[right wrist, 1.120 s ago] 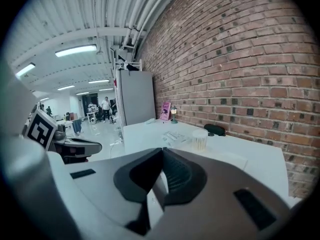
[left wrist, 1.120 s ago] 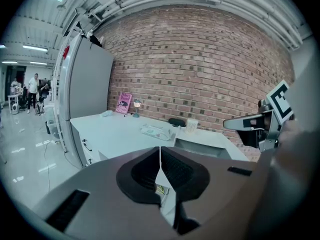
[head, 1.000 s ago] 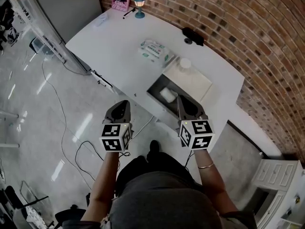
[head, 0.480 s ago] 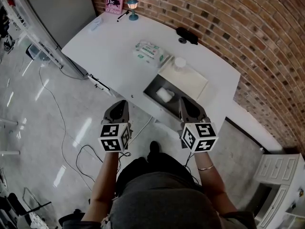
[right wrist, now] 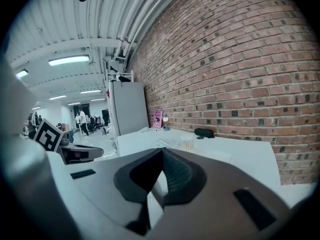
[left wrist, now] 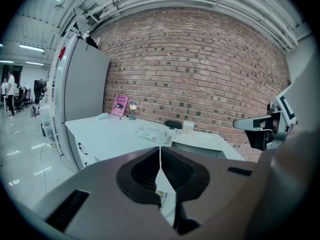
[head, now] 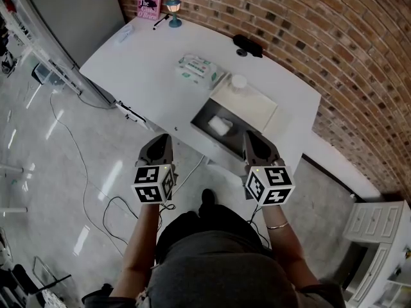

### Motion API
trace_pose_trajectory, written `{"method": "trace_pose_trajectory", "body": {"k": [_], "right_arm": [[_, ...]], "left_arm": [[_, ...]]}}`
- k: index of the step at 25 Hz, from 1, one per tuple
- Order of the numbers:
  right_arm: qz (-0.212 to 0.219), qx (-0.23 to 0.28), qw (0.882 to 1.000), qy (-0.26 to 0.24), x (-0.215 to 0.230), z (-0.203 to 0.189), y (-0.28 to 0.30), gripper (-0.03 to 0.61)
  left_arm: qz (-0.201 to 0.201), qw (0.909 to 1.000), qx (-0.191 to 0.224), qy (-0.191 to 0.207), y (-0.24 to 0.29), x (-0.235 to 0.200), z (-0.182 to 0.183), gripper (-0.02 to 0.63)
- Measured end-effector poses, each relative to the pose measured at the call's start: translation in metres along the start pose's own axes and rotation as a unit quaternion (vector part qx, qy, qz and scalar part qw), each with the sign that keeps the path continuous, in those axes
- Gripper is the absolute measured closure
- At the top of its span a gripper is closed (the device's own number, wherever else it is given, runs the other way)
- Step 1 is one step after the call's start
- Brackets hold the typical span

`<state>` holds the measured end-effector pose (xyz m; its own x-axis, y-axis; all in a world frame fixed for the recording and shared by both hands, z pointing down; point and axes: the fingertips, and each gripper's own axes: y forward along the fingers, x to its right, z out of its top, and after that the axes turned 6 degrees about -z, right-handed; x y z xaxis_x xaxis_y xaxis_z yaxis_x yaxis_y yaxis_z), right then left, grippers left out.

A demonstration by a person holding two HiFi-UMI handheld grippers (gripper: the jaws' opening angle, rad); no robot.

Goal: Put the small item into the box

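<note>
- Head view: two claws are held out side by side at the near edge of a white tabletop (head: pixel 154 56).
- The left claw (head: pixel 163 138) hangs over the floor (head: pixel 70 172), just off the tabletop edge.
- In the left gripper view, the left claw (left wrist: pixel 160 151) is pressed together, with nothing between its jaws.
- The right claw (head: pixel 249 135) is close to the near corner of the box (head: pixel 200 122).
- In the right gripper view, the right claw (right wrist: pixel 162 153) is pressed together too, and it is empty.
- The box is open and dark inside. It sits at about 10 o'clock from the right claw.
- The small item (head: pixel 218 126) is white and lies inside the box.
- The box's white lid (head: pixel 252 108) lies flat at 1 o'clock from the dark part.
- A small clear cup (head: pixel 239 82) stands at the far edge of the lid.
- A pack of wipes (head: pixel 201 69) lies at 11 o'clock from the box, just beside it.
- A pink book (head: pixel 148 0) and a little lamp (head: pixel 172 10) stand far off at 11 o'clock, against the brick wall (head: pixel 334 43).
- A black thing (head: pixel 247 44) lies by the wall at 12 o'clock from the box.
</note>
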<state>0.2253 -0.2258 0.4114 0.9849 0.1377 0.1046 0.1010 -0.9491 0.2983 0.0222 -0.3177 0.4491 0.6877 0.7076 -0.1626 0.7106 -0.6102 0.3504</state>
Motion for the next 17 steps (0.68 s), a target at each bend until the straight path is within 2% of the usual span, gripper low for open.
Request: {"method": "trace_pose_trajectory", "body": {"k": [17], "right_arm": [[0.003,-0.007,1.000,-0.002,0.0008,-0.0023,0.0023,0.577]], "left_arm": [[0.001,1.0000,-0.002,-0.004,0.0035,-0.0021,0.0017,0.588]]}}
